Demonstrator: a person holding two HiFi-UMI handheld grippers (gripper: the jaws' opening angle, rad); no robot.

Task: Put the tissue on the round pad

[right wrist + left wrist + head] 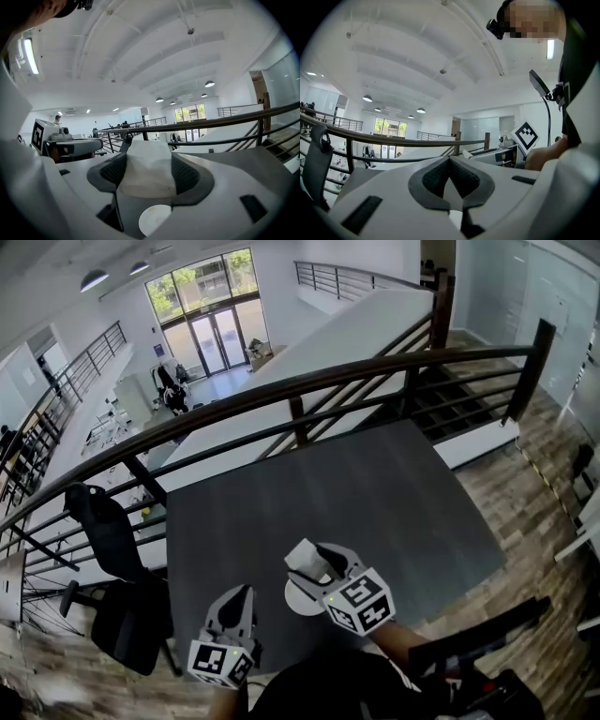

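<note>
A crumpled white tissue (302, 557) is pinched in my right gripper (311, 559), which is shut on it and held a little above the dark table (375, 493). In the right gripper view the tissue (147, 168) fills the gap between the jaws. The white round pad (302, 597) lies on the table just under that gripper, partly covered by it; the pad (154, 219) also shows below the jaws. To the left, near the table's front edge, my left gripper (239, 596) is shut and holds nothing; its jaws meet at the tips (450, 161).
A dark curved railing (309, 390) runs along the table's far side, with a drop to a lower floor behind it. A black office chair (117, 577) stands at the table's left. Wood flooring (525, 512) lies to the right.
</note>
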